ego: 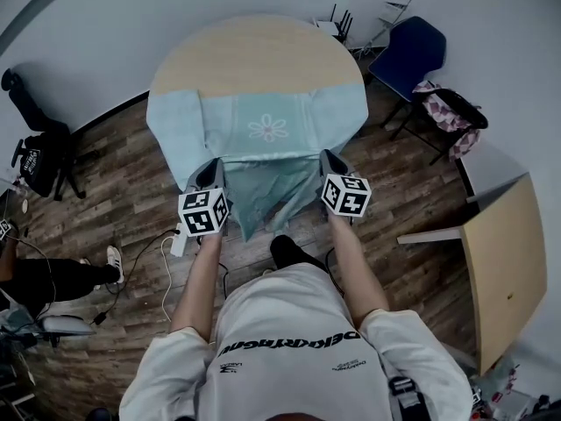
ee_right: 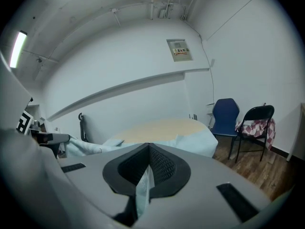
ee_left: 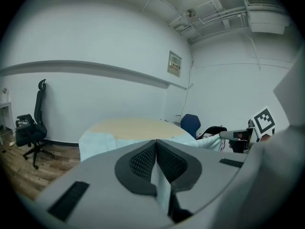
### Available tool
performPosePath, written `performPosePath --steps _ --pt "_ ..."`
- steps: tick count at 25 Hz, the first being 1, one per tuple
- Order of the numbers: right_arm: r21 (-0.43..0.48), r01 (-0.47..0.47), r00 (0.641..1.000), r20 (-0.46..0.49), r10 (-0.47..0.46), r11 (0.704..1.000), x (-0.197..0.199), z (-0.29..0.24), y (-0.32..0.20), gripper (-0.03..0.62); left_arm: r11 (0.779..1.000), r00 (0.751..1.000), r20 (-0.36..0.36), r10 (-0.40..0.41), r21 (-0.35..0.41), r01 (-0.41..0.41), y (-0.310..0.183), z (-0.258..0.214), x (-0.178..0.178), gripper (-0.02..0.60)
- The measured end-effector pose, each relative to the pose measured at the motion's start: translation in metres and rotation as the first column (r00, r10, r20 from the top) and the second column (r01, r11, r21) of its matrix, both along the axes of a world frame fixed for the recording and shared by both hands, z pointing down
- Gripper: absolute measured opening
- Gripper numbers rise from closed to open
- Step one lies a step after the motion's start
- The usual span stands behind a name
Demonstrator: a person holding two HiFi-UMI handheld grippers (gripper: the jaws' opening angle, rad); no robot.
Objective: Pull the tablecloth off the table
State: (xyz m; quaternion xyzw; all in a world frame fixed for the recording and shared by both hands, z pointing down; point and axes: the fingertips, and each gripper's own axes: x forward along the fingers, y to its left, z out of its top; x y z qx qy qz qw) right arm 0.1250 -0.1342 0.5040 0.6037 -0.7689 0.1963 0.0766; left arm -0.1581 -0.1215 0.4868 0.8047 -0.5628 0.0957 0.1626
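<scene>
While both grippers are held side by side at the near side of the round table point(ego: 254, 53), each one grips the pale blue tablecloth point(ego: 267, 130). The left gripper point(ego: 215, 165) has its jaws pressed together on a thin fold of the cloth, as its own view shows point(ee_left: 155, 146). The right gripper point(ego: 330, 158) likewise has its jaws closed on a pinched fold point(ee_right: 148, 150). The tablecloth, with a white flower at its middle, covers only the near half of the table. The far half is bare light wood. Its near edge is lifted off the table and sags in a fold between the two grippers. A blue chair point(ego: 410, 51) stands beyond the table to the right.
</scene>
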Motion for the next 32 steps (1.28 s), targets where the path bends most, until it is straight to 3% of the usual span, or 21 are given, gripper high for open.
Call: performPosePath --steps 16,32 --pt "0.088 -0.014 1.0 0.009 0.013 0.996 0.003 -0.037 0.085 0.032 0.996 0.999 -0.05 0.008 0.089 -0.004 0.08 -0.04 0.002 0.015" --pt "0.183 -0.033 0.999 0.015 0.03 0.983 0.002 -0.086 0.16 0.032 0.976 0.999 -0.043 0.029 0.215 -0.019 0.156 -0.1 0.0 0.015"
